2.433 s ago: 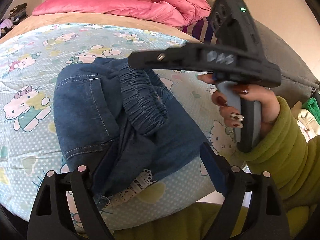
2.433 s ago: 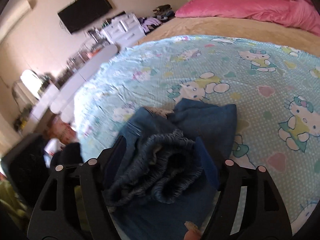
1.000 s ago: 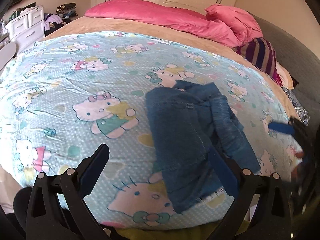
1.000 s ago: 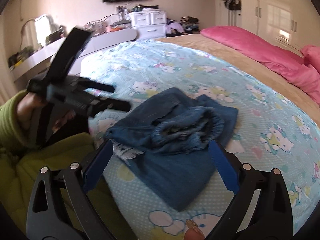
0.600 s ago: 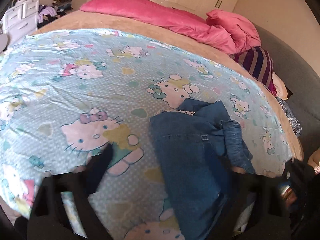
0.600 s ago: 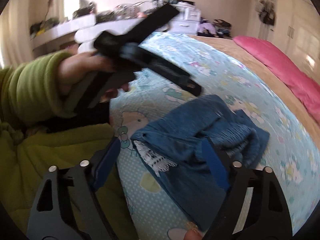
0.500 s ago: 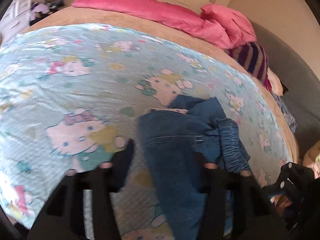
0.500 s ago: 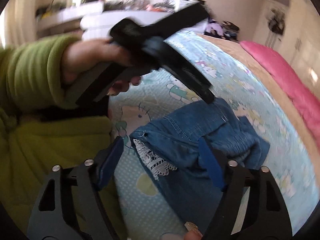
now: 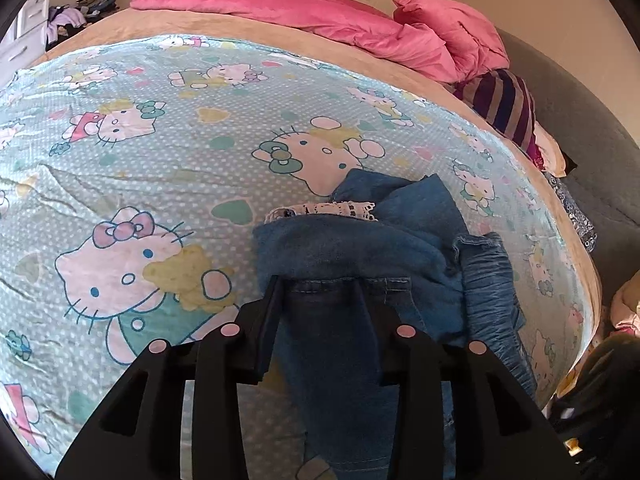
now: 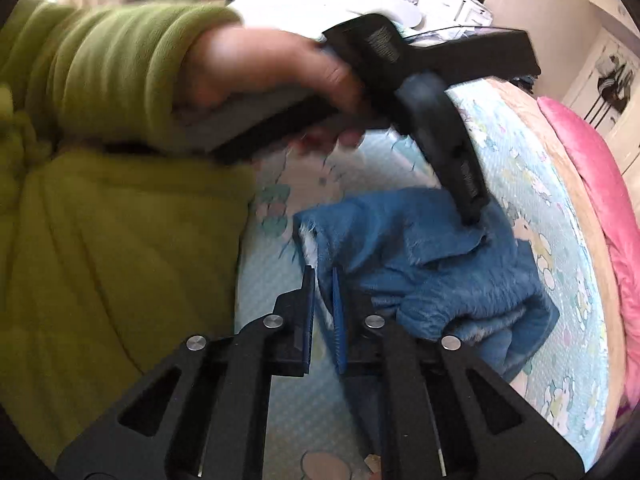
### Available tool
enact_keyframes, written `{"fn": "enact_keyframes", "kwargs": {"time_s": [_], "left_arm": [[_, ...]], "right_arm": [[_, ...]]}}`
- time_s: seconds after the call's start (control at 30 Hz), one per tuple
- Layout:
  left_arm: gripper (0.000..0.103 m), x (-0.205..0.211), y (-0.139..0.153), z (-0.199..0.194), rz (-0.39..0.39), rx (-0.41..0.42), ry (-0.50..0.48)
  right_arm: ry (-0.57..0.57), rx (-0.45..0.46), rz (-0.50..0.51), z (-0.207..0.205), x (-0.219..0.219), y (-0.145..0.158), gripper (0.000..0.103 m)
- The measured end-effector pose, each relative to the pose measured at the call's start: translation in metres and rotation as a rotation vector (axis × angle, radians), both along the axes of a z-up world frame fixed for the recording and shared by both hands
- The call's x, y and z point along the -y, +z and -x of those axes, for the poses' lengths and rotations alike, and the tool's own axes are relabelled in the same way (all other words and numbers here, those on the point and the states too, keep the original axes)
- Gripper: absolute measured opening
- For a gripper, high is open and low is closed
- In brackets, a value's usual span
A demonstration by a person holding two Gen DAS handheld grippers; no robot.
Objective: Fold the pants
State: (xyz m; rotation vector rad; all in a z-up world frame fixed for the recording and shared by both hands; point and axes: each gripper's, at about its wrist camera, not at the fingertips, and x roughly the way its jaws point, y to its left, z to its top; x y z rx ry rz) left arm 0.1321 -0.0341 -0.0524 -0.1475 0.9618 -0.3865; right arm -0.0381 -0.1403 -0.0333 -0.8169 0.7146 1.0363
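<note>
The left gripper (image 9: 320, 292) is clamped on a thick denim fold of the pants (image 9: 360, 248), though its jaws are opening a little. The right gripper (image 10: 322, 280) is clenched nearly flat on the near-left lace-trimmed hem edge (blurred, so the pinch is a judgement). The pants lie bunched at the near edge of the cartoon-print blanket (image 9: 160, 160), on the right of the bed. This looks like the grasping step; next calls for lifting both holds together and spreading the cloth flat.
</note>
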Motion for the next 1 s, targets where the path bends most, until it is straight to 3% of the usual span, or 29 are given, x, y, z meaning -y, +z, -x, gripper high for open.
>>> {"fn": "enact_keyframes", "kwargs": {"time_s": [0.07,0.2,0.37,0.4,0.43,0.47,0.77,1.0], "left_arm": [[0.04,-0.001,-0.002,0.001,0.004,0.004,0.007],[0.054,-0.002,-0.003,0.003,-0.013,0.001,0.021],[0.055,-0.001,0.003,0.01,-0.014,0.027,0.02],[0.06,0.0,0.005,0.013,-0.021,0.032,0.019],[0.082,0.0,0.007,0.015,-0.022,0.035,0.019],[0.09,0.0,0.008,0.017,-0.018,0.039,0.021],[0.098,-0.006,0.029,0.03,-0.014,0.083,0.067],[0.098,-0.01,0.043,0.038,-0.079,0.114,0.116]], "right_arm": [[-0.049,-0.057,-0.044,-0.008,0.002,-0.012,0.006],[-0.083,-0.086,-0.09,-0.007,0.006,-0.009,0.009],[-0.1,-0.114,-0.132,0.0,0.009,0.004,0.024],[-0.101,-0.118,-0.148,0.003,0.01,0.007,0.03],[-0.103,-0.119,-0.166,0.006,0.011,0.012,0.032],[-0.105,-0.118,-0.173,0.003,0.014,0.016,0.035],[-0.093,-0.09,-0.252,0.02,0.024,0.053,0.054],[-0.107,-0.047,-0.32,0.028,0.033,0.077,0.07]]}}
